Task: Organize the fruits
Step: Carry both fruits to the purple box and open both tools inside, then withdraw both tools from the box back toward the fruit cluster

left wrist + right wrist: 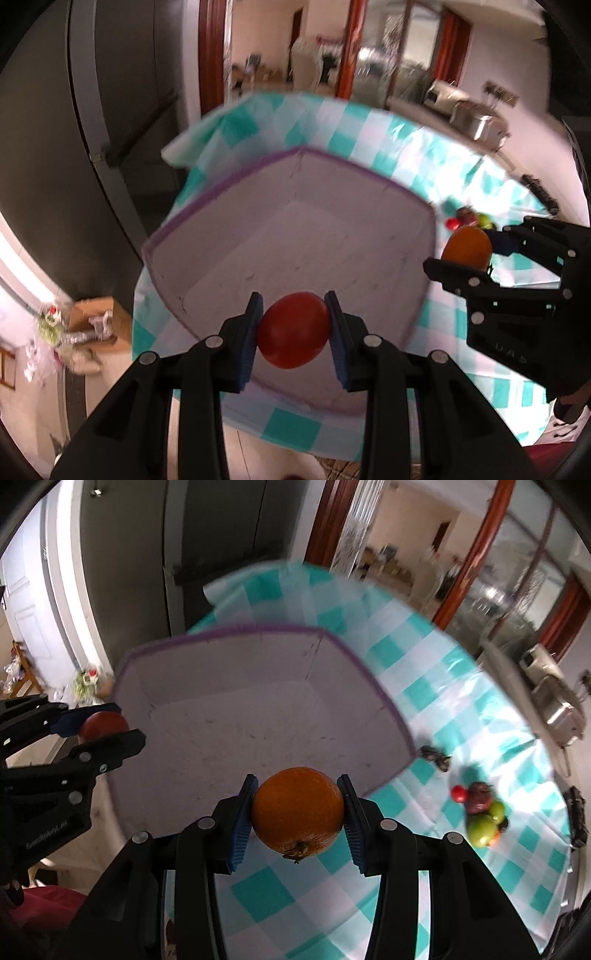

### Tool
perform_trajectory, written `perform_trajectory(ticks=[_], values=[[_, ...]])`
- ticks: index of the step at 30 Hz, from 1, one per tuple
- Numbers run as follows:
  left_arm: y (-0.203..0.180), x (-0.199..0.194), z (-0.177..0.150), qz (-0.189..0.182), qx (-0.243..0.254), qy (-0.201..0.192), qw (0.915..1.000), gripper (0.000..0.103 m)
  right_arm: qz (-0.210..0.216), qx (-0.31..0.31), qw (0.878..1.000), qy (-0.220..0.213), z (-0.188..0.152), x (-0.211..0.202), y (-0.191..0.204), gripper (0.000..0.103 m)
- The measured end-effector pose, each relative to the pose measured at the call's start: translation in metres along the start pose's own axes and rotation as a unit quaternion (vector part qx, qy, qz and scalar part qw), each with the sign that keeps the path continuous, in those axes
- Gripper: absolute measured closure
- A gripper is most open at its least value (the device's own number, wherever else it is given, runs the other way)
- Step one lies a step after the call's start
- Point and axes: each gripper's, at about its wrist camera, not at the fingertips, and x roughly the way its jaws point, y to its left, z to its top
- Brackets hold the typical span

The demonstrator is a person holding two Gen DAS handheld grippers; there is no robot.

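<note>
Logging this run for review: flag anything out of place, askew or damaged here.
Nothing looks damaged or spilled. The checked tablecloth is rumpled at its far corner, behind the box. The left gripper holds a red fruit, the right gripper an orange; both look intact.

Glossy checked tablecloth (424, 686), matt cardboard box (295, 236), dimpled orange (297, 810), smooth tomato (293, 330)

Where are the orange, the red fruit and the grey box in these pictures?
orange (297, 810): right wrist view, middle of its peel, between the claw's blue pads.
red fruit (293, 329): left wrist view, centre of its skin.
grey box (240, 734): right wrist view, bare floor inside.
</note>
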Motion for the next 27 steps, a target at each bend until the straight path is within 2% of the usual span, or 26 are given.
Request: perform_trajectory(ticks=[4, 7, 8, 13, 17, 19, 22, 23, 24, 26, 27], values=[[0.006, 0.055, 0.021, 0.014, -0.016, 0.074, 0.9970, 0.068, 0.027, -0.011, 0.997, 0.069, 0.029, 0.066, -0.011, 0.059], [0.015, 0.089, 0.036, 0.028, -0.033, 0.130, 0.9905, 0.068, 0.052, -0.033, 0.989, 0.131, 0.052, 0.117, -0.011, 0.059], [0.019, 0.104, 0.043, 0.031, -0.040, 0.160, 0.9858, 0.068, 0.063, -0.041, 0.985, 0.156, 0.060, 0.136, -0.010, 0.059], [0.026, 0.146, 0.058, 0.042, -0.042, 0.248, 0.9669, 0.068, 0.093, -0.073, 0.960, 0.254, 0.080, 0.204, -0.006, 0.058], [0.028, 0.177, 0.059, 0.062, -0.033, 0.315, 0.9463, 0.068, 0.102, -0.107, 0.942, 0.301, 0.079, 0.233, 0.000, 0.058], [0.030, 0.182, 0.057, 0.065, -0.033, 0.330, 0.9410, 0.068, 0.105, -0.107, 0.939, 0.311, 0.079, 0.239, 0.001, 0.058], [0.031, 0.183, 0.052, 0.068, -0.034, 0.340, 0.9374, 0.067, 0.108, -0.104, 0.940, 0.306, 0.082, 0.239, 0.001, 0.057], [0.032, 0.183, 0.050, 0.069, -0.035, 0.344, 0.9359, 0.066, 0.105, -0.104, 0.941, 0.305, 0.083, 0.240, 0.000, 0.044], [0.032, 0.181, 0.049, 0.082, -0.029, 0.335, 0.9380, 0.056, 0.100, -0.105, 0.942, 0.303, 0.084, 0.239, -0.001, 0.031], [0.031, 0.174, 0.049, 0.080, -0.028, 0.323, 0.9425, 0.043, 0.101, -0.099, 0.949, 0.283, 0.091, 0.229, -0.004, 0.030], [0.031, 0.166, 0.051, 0.078, -0.027, 0.308, 0.9478, 0.041, 0.098, -0.093, 0.953, 0.270, 0.095, 0.220, -0.007, 0.030]])
